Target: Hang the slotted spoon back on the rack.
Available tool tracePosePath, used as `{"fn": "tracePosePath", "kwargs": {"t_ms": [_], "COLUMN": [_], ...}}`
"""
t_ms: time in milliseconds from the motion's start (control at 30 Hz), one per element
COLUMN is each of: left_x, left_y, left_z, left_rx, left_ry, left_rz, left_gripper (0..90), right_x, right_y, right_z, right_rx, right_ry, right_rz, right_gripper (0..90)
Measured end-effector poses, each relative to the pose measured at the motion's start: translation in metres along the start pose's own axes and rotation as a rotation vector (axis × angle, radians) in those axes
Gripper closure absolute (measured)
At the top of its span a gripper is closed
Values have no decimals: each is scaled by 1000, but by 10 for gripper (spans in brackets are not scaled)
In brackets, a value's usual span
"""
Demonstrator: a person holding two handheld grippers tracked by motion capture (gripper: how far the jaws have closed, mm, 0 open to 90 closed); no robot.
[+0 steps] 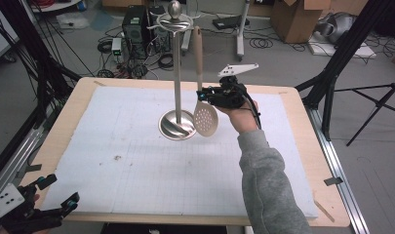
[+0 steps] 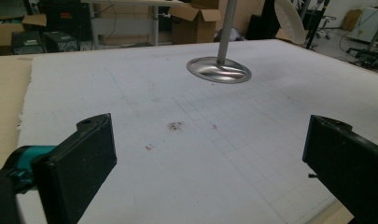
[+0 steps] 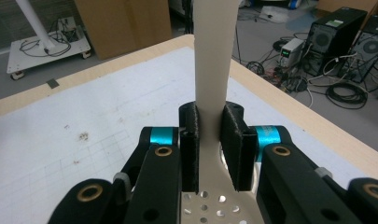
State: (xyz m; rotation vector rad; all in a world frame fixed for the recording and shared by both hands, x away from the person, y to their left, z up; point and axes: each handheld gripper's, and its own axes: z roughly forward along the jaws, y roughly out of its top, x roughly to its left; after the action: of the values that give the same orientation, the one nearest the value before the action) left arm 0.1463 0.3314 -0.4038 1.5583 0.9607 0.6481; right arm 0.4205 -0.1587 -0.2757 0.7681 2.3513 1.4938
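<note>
- High view: the surface (image 1: 302, 161) is a wooden board with a white gridded mat (image 1: 151, 165) over most of it, a few small stains on the mat.
- My right arm in a grey sleeve (image 1: 268, 185) reaches up from the bottom edge toward the middle of the mat.
- A steel stand (image 1: 177, 73) rises upright from a round base (image 1: 177, 125) resting on the mat; it has a small dish and a ball knob at its top.
- My right hand-held gripper (image 1: 205, 93) is raised above the mat just right of the stand, its jaws pressed onto the neck of a cream skimmer (image 1: 205, 117).
- The skimmer stands nearly upright, handle up beside the stand's pole, its perforated head hanging low next to the base.
- Right gripper view: both black pads (image 3: 233, 140) clamp the skimmer (image 3: 213, 60) handle right above the head's holes.
- My left hand-held gripper (image 1: 58, 192) sits at the surface's near left corner, jaws spread wide with nothing between them; the left gripper view shows bare mat between the two jaws and the base (image 2: 219, 70) well ahead.
</note>
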Motion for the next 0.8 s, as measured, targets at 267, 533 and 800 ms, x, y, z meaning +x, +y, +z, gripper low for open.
{"fn": "tracePosePath", "kwargs": {"t_ms": [267, 533, 800], "left_x": [-1, -2, -2], "left_y": [0, -1, 0], "left_z": [-3, 0, 1], "left_rx": [-9, 3, -1], "left_ry": [10, 4, -1], "left_rz": [2, 8, 8], "left_gripper": [29, 29, 29], "right_x": [1, 0, 0], "right_y": [1, 1, -2], "right_z": [7, 7, 8], "right_rx": [-8, -11, -14], "right_ry": [3, 2, 0], "right_rz": [-1, 0, 16], "right_gripper": [775, 770, 737]}}
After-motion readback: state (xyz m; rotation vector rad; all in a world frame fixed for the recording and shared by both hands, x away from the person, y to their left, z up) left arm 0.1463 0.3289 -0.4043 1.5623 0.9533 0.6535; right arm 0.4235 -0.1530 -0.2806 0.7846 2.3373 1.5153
